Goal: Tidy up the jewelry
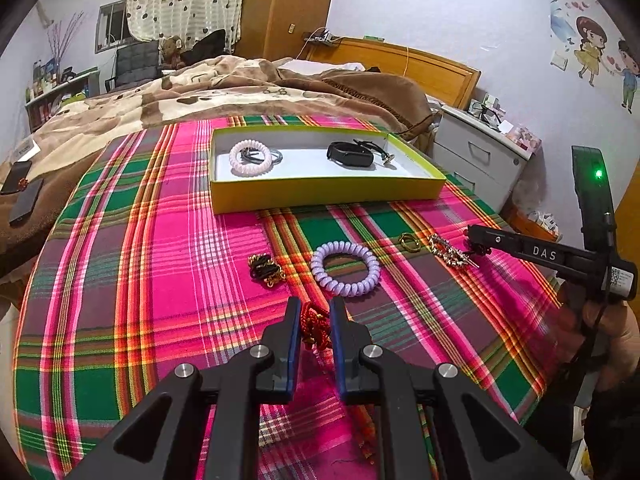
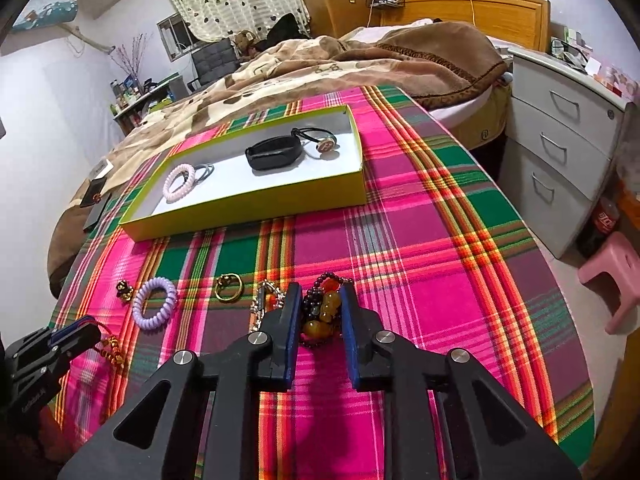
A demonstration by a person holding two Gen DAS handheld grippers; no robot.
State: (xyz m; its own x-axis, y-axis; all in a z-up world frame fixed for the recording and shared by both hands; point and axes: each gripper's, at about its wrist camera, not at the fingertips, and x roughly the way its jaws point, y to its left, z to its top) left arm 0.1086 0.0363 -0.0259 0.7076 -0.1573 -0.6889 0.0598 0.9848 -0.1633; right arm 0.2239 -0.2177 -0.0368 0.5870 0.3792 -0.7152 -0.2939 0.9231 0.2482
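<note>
The left claw points down at the plaid-covered tabletop, its two blue pads nearly together and pressed on a red knotted cord bracelet, whose gold-beaded end trails onto the cloth. The right claw is about half open around an amber and dark bead bracelet; the beads fill the gap between the pads, but whether the pads actually press on them I cannot tell.

On the cloth between the two claws lie, well apart from each other, a black and gold beaded piece, a lilac spiral hair tie, a gold ring and a silver chain clasp piece; the chain lies just beside the right claw's left finger.

Farther back sits a shallow yellow box with a white floor. In its left part a pink spiral hair tie lies against a grey ring. In its right part a black wristband lies beside a black cord with a round charm.

A bed with a brown blanket stands behind the tabletop
</note>
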